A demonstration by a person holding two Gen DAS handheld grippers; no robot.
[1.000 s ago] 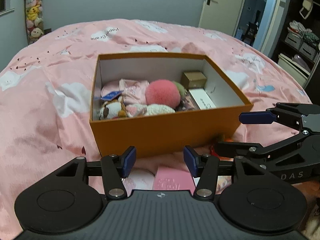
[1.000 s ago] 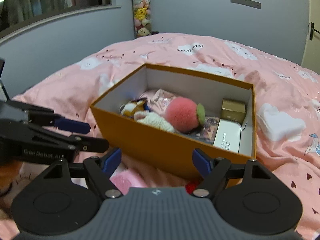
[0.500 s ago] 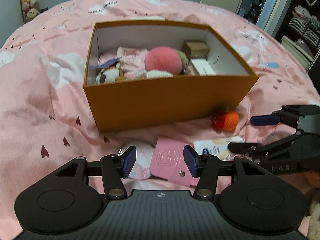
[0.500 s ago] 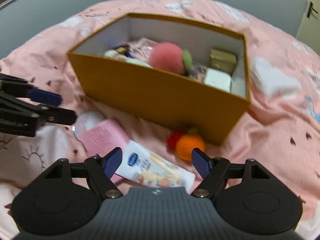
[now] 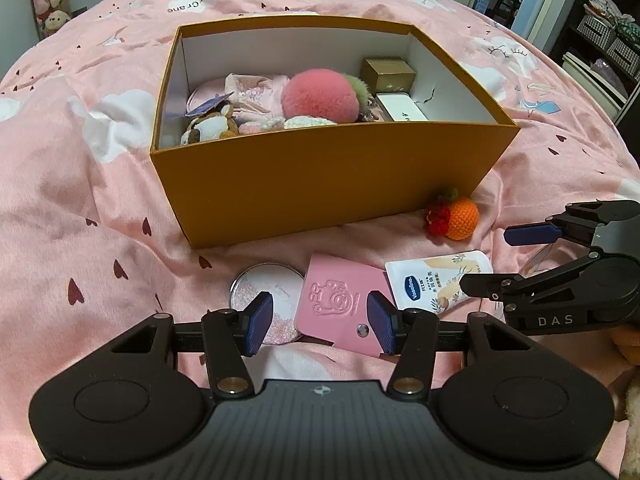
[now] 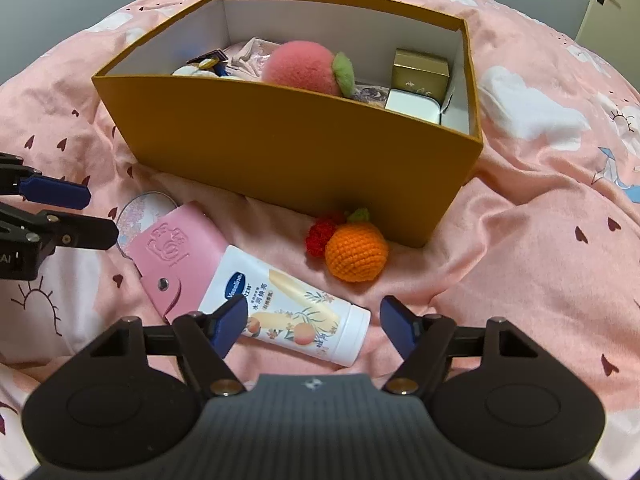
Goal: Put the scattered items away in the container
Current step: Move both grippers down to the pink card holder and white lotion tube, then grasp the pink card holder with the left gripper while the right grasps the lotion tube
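Observation:
An orange box (image 5: 320,184) (image 6: 280,148) stands on the pink bedspread and holds plush toys and small boxes. In front of it lie a round compact (image 5: 264,284) (image 6: 144,208), a pink card holder (image 5: 340,300) (image 6: 176,252), a white lotion tube (image 5: 436,280) (image 6: 288,304) and a crocheted orange (image 5: 460,216) (image 6: 356,252). My left gripper (image 5: 320,320) (image 6: 86,214) hangs open above the card holder. My right gripper (image 6: 314,326) (image 5: 504,260) hovers over the tube with its jaws closing; the tube lies between them and the pads are clear of it.
The bedspread (image 5: 80,200) is rumpled around the box. A pink plush ball (image 5: 320,96), a gold box (image 5: 388,74) and a white case (image 5: 402,106) fill much of the box. Shelves (image 5: 604,32) and a doorway stand beyond the bed at the right.
Both views have tipped downward, bringing the loose items in front of the box into sight. The right gripper sank toward the lotion tube and its jaws narrowed a little.

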